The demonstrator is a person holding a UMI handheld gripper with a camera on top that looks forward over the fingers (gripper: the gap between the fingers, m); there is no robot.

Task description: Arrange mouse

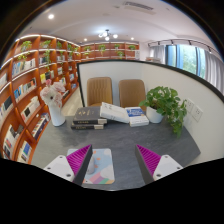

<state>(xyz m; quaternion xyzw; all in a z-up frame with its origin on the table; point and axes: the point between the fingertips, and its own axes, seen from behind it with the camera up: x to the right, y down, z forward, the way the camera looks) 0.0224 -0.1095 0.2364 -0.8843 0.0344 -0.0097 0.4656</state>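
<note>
My gripper (112,160) is open above the near part of a grey table (120,135). Its two fingers, with magenta pads (78,158), stand wide apart. A pastel patterned mouse mat (99,166) lies flat on the table just inside the left finger, between the fingers. No mouse shows in this view. Nothing is held between the fingers.
At the far side of the table lie dark stacked books (88,123), a white box and books (122,114), a potted plant (166,105) and a vase of flowers (55,105). Two chairs (116,92) stand behind. Bookshelves (25,90) line the left wall.
</note>
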